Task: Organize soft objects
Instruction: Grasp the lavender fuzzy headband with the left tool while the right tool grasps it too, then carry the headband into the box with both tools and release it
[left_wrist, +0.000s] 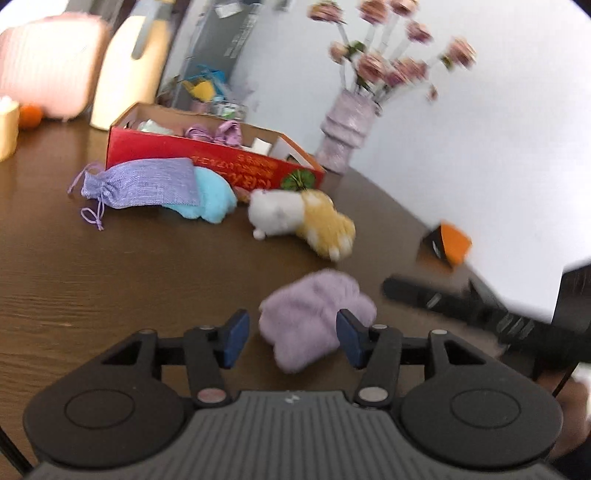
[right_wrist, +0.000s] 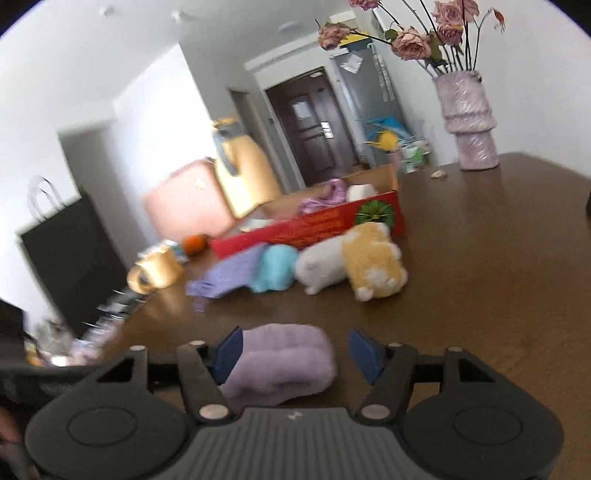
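Note:
A fluffy lilac plush (left_wrist: 314, 317) lies on the brown table between the open fingers of my left gripper (left_wrist: 291, 339). It also shows in the right wrist view (right_wrist: 284, 362), between the open fingers of my right gripper (right_wrist: 295, 354). Farther off lie a white-and-yellow plush (left_wrist: 306, 221) (right_wrist: 354, 262), a turquoise plush (left_wrist: 212, 197) (right_wrist: 275, 267) and a lilac drawstring pouch (left_wrist: 144, 182) (right_wrist: 229, 273) partly over the turquoise one. Behind them stands an open red cardboard box (left_wrist: 207, 158) (right_wrist: 306, 229) holding purple cloth items. My right gripper shows dark at the right of the left wrist view.
A lilac vase of dried roses (left_wrist: 347, 129) (right_wrist: 469, 122) stands at the back of the table. A yellow mug (right_wrist: 155, 273), an orange fruit (right_wrist: 194, 242), a pink case (left_wrist: 48, 66), a black bag (right_wrist: 70, 266) and an orange-black block (left_wrist: 447, 243) stand around.

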